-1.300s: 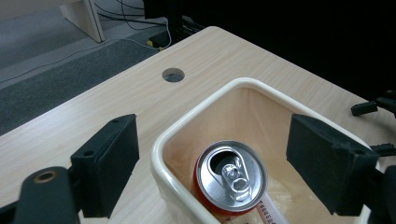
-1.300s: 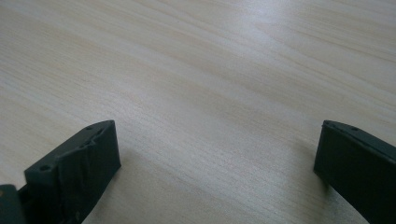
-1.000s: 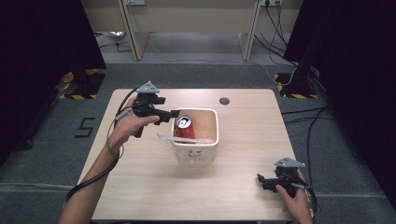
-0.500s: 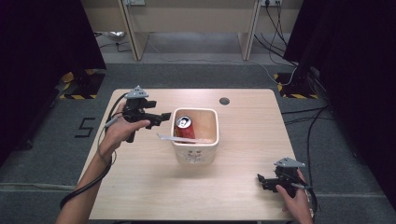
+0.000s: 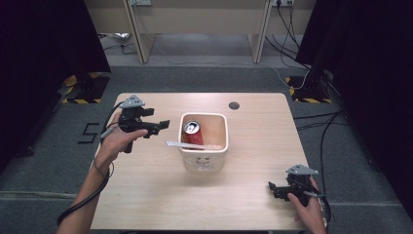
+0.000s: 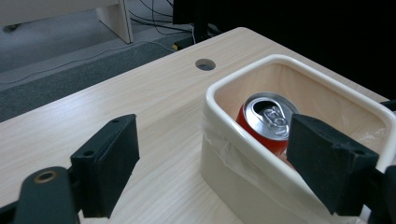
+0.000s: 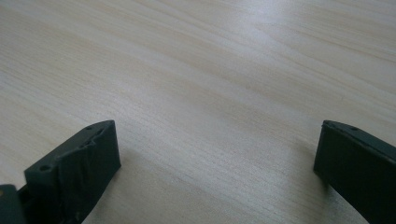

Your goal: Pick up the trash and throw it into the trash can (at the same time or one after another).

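A red can [image 5: 192,133] is standing upright inside a cream bin [image 5: 204,161] near the middle of the wooden table [image 5: 146,195], tucked into the bin's left end with its silver top showing. A thin plastic liner is spilling over the bin's rim, and a white strip [image 5: 174,144] of it is sticking out to the left over the tabletop.

The left gripper [image 5: 162,125] is hovering above the table just to the left of the bin, pointing toward it, with its jaws spread wide and holding nothing. In the left gripper view the can [image 6: 266,121] is sitting beyond the bin's near wall [image 6: 243,168], which is rising between the jaws and the can; one jaw is overlapping the rim in that view and the other is hanging over bare wood.

The right gripper [image 5: 273,188] is resting low at the near right corner of the table, well apart from the bin, with its jaws also gaping wide over plain wood grain and gripping nothing.

A small dark round hole [image 5: 234,105] is sitting in the tabletop beyond the bin, toward the far edge. Cables are trailing across the grey floor past the table
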`<state>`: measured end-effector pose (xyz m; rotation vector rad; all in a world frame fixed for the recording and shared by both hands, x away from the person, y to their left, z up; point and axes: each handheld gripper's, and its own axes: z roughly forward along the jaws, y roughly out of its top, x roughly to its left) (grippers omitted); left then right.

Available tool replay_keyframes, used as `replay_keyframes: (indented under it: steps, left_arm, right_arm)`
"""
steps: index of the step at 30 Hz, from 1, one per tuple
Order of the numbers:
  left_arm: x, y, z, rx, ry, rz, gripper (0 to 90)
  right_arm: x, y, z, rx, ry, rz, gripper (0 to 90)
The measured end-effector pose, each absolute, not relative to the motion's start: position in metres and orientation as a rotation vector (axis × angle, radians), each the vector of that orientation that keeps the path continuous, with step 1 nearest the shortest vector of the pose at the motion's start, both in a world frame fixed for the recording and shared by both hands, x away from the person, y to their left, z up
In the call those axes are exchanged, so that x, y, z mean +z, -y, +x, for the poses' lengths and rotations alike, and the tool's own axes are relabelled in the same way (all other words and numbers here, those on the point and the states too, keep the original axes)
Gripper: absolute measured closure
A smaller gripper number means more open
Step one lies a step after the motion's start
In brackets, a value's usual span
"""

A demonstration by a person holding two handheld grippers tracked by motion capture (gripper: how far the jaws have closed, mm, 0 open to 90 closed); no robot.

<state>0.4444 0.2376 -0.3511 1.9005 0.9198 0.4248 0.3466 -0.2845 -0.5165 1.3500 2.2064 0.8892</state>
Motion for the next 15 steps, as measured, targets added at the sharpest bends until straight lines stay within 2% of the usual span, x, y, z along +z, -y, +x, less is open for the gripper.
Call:
replay_keyframes:
  steps: [15]
  left_arm:
    - [-0.377,-0.249,0.428,0.448,-0.945,1.861,16.6]
  right_arm:
    - [-0.516,0.284,0.346,0.888,-2.205,1.353,0.5]
